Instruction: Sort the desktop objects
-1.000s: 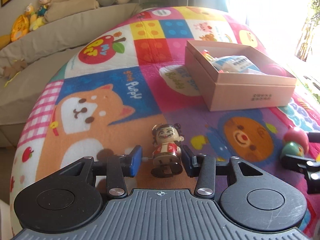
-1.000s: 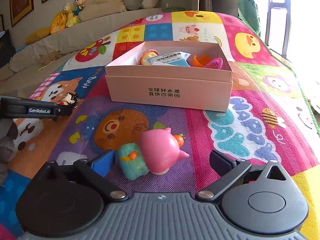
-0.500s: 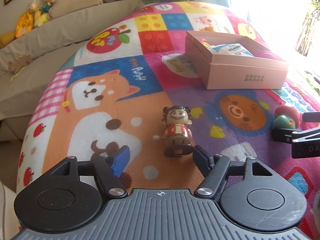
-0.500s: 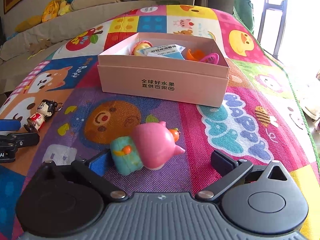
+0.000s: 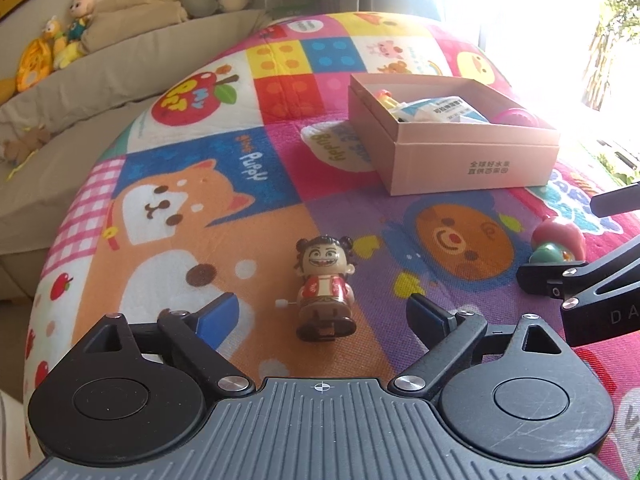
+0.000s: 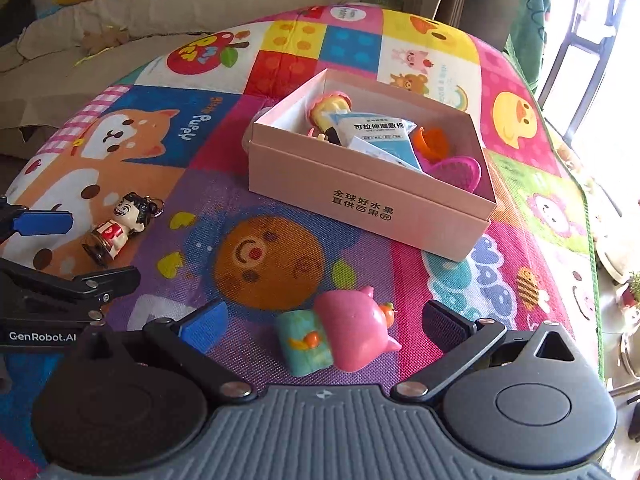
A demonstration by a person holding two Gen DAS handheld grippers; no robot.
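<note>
Standing upright on the colourful play mat (image 5: pixel 192 248), the wind-up doll figurine (image 5: pixel 325 289) was found between the fingers of the left gripper (image 5: pixel 322 316), touched by neither. The fingers had just been opening and stood wide apart, one blue pad to the left of the figurine and one dark pad to its right. A small white winding key projected from the figurine's left side.

The right gripper (image 6: pixel 326 328) was likewise spread wide, holding nothing. A pink pig toy (image 6: pixel 344 338) with a teal body lay on its side on the mat between the fingers, clear of both pads. In the left wrist view the same toy appeared at the right edge, just beyond the right gripper's finger.

A pink cardboard box (image 6: pixel 360 204), open at the top, sat on the mat farther away, to the right of the figurine and beyond the pig toy. It contained a blue-and-white packet (image 6: pixel 380 136), a small doll (image 6: pixel 328 110), an orange piece (image 6: pixel 434 142) and a pink comb-like item (image 6: pixel 460 170).

A beige sofa (image 5: pixel 80 92) with plush toys (image 5: pixel 52 54) stood beyond the mat at far left.
</note>
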